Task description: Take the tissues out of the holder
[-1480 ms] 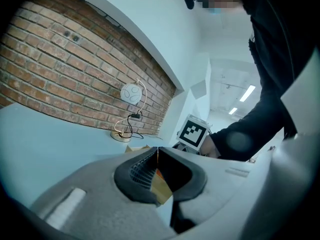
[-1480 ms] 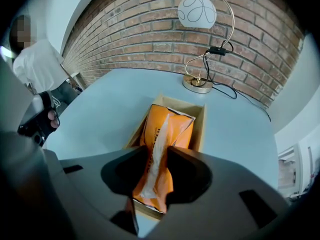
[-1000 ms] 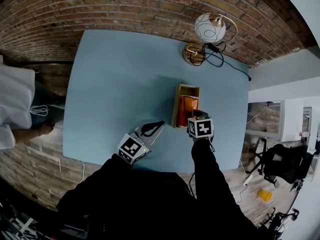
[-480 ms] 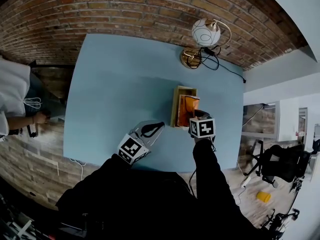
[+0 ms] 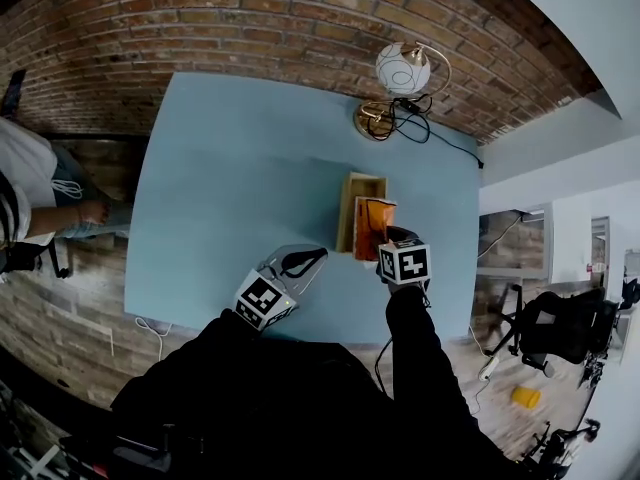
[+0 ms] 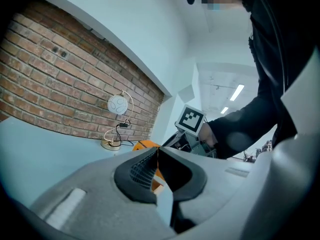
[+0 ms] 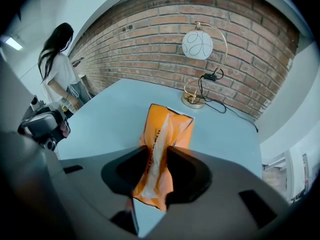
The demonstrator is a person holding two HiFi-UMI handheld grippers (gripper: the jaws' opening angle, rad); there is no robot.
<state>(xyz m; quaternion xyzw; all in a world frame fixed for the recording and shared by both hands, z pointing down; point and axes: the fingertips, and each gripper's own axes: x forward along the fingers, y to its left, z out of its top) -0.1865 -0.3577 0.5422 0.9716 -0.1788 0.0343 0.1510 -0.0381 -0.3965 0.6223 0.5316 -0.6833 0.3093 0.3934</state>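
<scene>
Right gripper view: right gripper (image 7: 157, 156) jaws clamp orange tissue pack (image 7: 167, 126). Left gripper (image 6: 157, 156) jaws together, empty. Pack seemingly just right of wooden holder (image 5: 346, 213).

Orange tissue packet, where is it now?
In the head view, the orange plastic tissue packet is pinched in the right gripper, at the wooden holder's right edge over the light blue table.

Head view looks steeply down on the table (image 5: 250, 168); all three views share the lamp (image 7: 197, 44).
</scene>
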